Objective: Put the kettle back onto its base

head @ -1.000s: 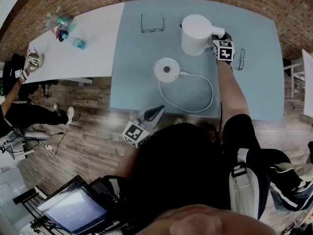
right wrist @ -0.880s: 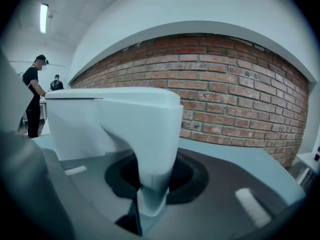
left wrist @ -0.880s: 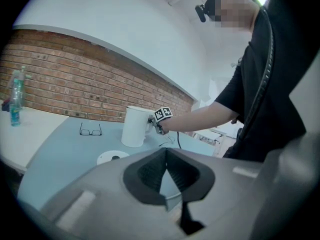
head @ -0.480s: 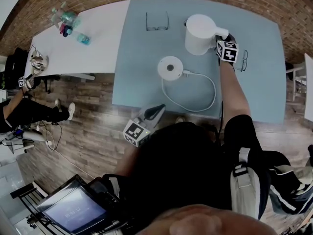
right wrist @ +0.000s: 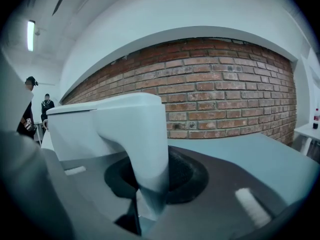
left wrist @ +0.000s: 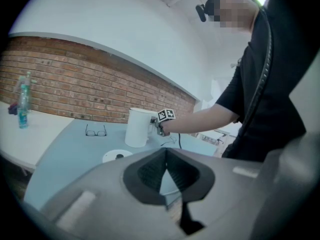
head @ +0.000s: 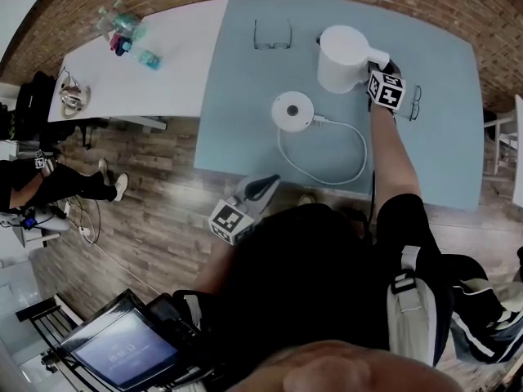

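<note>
Layout: white plastic kettle (head: pixel 341 58) off its round white base (head: pixel 292 110), both on pale blue tabletop (head: pixel 237 113).
Kettle behind and right of base, apart. White power cord (head: pixel 364 155) loops from base toward near edge. Dark-framed glasses (head: pixel 272 35) lie left of kettle; second pair (head: pixel 415 103) just right. White side table (head: pixel 176 72) adjoins left, bottles (head: pixel 131 41) on it.

White kettle (head: pixel 341 58), pale-blue table (head: pixel 237 88)

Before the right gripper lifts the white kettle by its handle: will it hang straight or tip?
The kettle will probably tilt away from its handle, as the right gripper holds only that, and its jaws have just been opening. Smooth plastic may slip. Weight is unclear: the closed top hides any water.
</note>
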Available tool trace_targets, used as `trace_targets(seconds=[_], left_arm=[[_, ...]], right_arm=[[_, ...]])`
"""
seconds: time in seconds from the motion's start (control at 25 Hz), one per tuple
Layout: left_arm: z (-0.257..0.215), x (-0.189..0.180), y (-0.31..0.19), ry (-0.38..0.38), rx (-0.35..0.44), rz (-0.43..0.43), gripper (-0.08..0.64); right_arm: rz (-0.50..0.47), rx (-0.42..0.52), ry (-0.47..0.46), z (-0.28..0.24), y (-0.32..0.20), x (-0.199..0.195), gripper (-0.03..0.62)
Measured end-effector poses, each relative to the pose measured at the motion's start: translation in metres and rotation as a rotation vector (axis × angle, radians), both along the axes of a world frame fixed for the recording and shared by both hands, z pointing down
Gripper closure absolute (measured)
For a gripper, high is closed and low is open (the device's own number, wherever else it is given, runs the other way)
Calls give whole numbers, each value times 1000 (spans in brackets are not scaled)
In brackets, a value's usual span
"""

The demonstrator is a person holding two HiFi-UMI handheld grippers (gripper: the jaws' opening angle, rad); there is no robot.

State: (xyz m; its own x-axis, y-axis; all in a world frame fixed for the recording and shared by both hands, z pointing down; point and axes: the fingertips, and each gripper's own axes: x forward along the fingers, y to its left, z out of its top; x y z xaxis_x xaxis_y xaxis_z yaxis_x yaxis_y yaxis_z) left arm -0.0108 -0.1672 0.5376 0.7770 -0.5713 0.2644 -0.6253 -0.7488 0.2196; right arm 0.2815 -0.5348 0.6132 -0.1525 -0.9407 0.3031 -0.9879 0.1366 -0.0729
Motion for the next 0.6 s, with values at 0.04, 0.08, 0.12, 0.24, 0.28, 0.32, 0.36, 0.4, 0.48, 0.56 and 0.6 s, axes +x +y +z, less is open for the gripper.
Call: trace_targets(seconds=[0.04, 0.08, 0.12, 0.24, 0.28, 0.32, 0.36, 0.4, 0.48, 0.56, 0.6], left_arm=[[0, 0, 1, 0, 0, 0, 558], [1, -1, 2, 2, 2, 0, 558], [3, -3, 4, 5, 7, -2, 558], [12, -7, 7, 13, 18, -1, 558], [13, -7, 8, 13, 17, 2, 558], [13, -6, 9, 13, 16, 6, 558], [13, -5, 9, 12, 16, 10, 558], [12, -3, 10, 12, 15, 15, 558], [9, 1, 12, 12, 9, 26, 558], [5, 4, 12, 10, 4, 34, 558], [3, 4, 13, 10, 4, 36, 558]], right_arm=[[7, 6, -15, -1, 2, 1, 509], [15, 15, -32, -2, 4, 1, 505], [21, 24, -46, -4, 5, 2, 503], [30, 45, -76, -9, 9, 2, 502], [30, 49, -83, -10, 10, 2, 502], [30, 52, -88, -10, 11, 1, 502], [29, 55, -92, -11, 13, 1, 501], [27, 58, -93, -12, 14, 1, 500], [24, 64, -96, -14, 18, 0, 499], [25, 68, -105, -16, 21, 0, 495], [26, 71, -111, -17, 22, 0, 494]])
